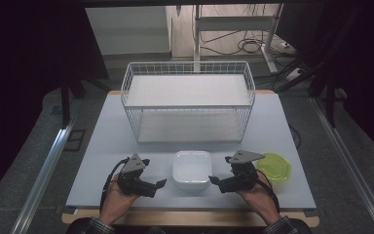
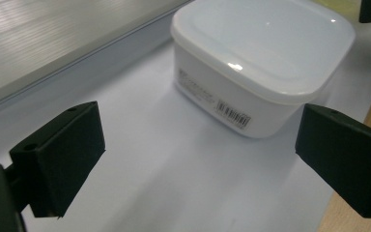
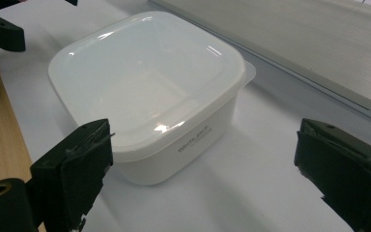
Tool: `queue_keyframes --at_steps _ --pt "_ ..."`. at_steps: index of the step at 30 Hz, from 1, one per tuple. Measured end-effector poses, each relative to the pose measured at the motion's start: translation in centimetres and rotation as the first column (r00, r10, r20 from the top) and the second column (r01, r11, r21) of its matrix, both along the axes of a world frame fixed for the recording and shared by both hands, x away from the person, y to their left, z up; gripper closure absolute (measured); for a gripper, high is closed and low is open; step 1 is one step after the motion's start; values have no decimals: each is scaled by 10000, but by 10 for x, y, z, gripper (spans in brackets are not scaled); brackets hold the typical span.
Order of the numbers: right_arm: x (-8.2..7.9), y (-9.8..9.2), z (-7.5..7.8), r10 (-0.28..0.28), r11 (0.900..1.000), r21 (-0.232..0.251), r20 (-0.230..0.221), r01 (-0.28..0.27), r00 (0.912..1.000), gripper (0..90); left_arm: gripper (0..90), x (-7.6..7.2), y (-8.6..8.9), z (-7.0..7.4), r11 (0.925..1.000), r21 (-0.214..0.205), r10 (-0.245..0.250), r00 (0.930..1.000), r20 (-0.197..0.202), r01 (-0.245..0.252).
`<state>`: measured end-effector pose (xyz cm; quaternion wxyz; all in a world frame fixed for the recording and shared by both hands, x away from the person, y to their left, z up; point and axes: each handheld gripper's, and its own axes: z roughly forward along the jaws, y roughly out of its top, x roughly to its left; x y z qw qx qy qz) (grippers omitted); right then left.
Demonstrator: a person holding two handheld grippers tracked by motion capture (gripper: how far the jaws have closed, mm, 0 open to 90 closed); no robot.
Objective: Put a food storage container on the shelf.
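- Both grippers rested low at the table's near edge, left gripper (image 1: 161, 184) and right gripper (image 1: 213, 181), each with jaws spread wide and holding nothing.
- White lidded container (image 1: 192, 169) sat between them, untouched.
- Green lid (image 1: 274, 166) lay beside the right gripper.
- Wire basket (image 1: 188, 101) stood behind on the pale table (image 1: 102, 156).

From my high view the room is dim and its edges fall to black, with only the table (image 1: 102, 146) lit. Up close I get bright glare on the container lid (image 3: 145, 72), soft shadows beneath, and blurred near jaws.
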<state>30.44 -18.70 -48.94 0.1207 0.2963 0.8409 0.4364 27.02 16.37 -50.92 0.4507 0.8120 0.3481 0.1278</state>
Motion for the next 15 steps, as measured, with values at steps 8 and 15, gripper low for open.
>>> queue_keyframes --at_steps 8,15 --pt "3 4 1 -220 9993 295 -236 227 9995 25 33 13 -11 4 9981 -443 -446 9988 -218 436" --pt "7 6 2 -296 9992 237 -743 315 9968 79 37 24 -21 4 9963 -422 -765 9962 -428 747"
